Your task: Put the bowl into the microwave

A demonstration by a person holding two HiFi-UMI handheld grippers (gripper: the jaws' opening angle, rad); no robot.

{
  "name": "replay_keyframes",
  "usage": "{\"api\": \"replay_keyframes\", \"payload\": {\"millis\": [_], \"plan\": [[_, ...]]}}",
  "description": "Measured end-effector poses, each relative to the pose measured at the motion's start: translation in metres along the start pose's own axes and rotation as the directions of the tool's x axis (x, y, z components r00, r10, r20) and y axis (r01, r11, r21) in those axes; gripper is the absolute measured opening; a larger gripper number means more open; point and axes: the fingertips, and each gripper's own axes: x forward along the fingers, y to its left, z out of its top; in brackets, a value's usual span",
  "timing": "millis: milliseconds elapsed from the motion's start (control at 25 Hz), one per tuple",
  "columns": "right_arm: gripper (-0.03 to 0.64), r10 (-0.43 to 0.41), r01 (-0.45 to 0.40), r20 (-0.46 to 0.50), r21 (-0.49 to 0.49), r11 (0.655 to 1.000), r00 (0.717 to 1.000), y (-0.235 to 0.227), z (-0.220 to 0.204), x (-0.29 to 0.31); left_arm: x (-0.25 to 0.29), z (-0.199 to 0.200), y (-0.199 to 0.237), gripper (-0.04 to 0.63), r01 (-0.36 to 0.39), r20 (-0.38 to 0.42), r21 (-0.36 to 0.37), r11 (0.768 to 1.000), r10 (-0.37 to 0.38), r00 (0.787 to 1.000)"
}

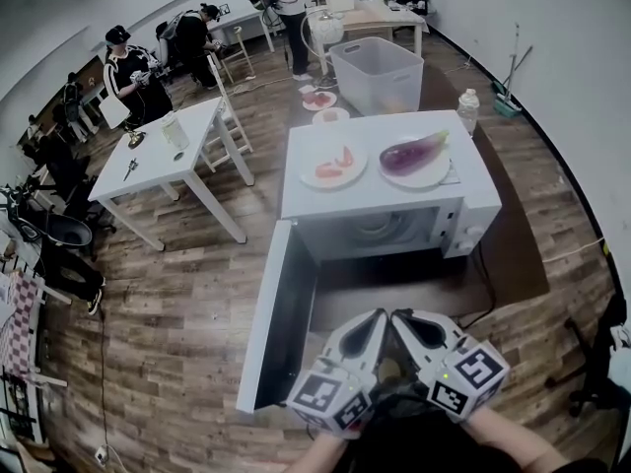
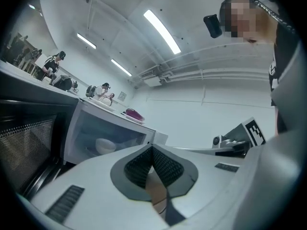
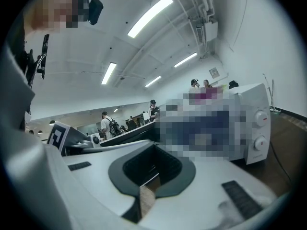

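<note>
The microwave [image 1: 315, 203] stood with its door [image 1: 271, 313] swung wide to the left, and the bowl [image 1: 379, 227] sat inside the cavity, pale and upright on the oven floor. In the left gripper view the bowl showed through the opening, left of that gripper's fingers.

On the microwave's top were two plates side by side. The left plate [image 1: 308, 177] carried a few red slices [image 1: 337, 162], and the right plate [image 1: 434, 177] held a purple eggplant [image 1: 414, 153]. The microwave rested on a dark brown surface [image 1: 518, 249] above the wooden floor [image 1: 177, 333].

Both grippers were low in the head view, in front of the open oven and well apart from the bowl. The left gripper [image 1: 373, 319] and the right gripper [image 1: 404, 319] sat just beside each other, tips angled toward one another and aimed at the microwave. The left fingers were pressed together with nothing between them; only floor showed through the gap behind the pads. The right fingers were likewise closed and empty. In the right gripper view the oven's two knobs [image 3: 260, 130] stood at the right.

Farther back were a white desk [image 1: 163, 151] with small items on it, a large pale plastic bin [image 1: 380, 75], a bottle [image 1: 467, 109] near the microwave's far corner, and several people [image 1: 128, 67] standing at the room's far side.
</note>
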Motion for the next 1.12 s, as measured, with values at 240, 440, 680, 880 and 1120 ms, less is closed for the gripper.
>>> {"api": "replay_keyframes", "payload": {"millis": [240, 440, 680, 880, 1120], "plan": [[-0.002, 0.003, -0.004, 0.033, 0.017, 1.000, 0.999, 0.000, 0.006, -0.005, 0.003, 0.006, -0.007, 0.000, 0.016, 0.004, 0.023, 1.000, -0.016, 1.000], [-0.003, -0.013, 0.011, 0.047, 0.027, 1.000, 0.999, -0.003, 0.006, -0.007, 0.004, 0.011, -0.011, 0.000, 0.019, 0.015, 0.040, 0.999, -0.020, 1.000], [-0.003, -0.031, 0.031, 0.067, 0.001, 1.000, 0.997, -0.009, 0.015, -0.011, 0.005, 0.004, -0.020, 0.000, 0.050, -0.036, 0.096, 0.994, -0.046, 0.998], [-0.003, 0.002, -0.001, 0.040, -0.026, 1.000, 0.999, -0.007, 0.019, -0.005, 0.003, 0.002, -0.015, 0.000, 0.034, -0.011, 0.048, 0.998, -0.034, 0.999], [-0.003, 0.035, -0.035, 0.008, -0.024, 0.999, 0.999, 0.003, 0.010, -0.002, 0.003, 0.012, -0.005, 0.000, 0.024, 0.020, 0.041, 0.999, -0.025, 0.999]]}}
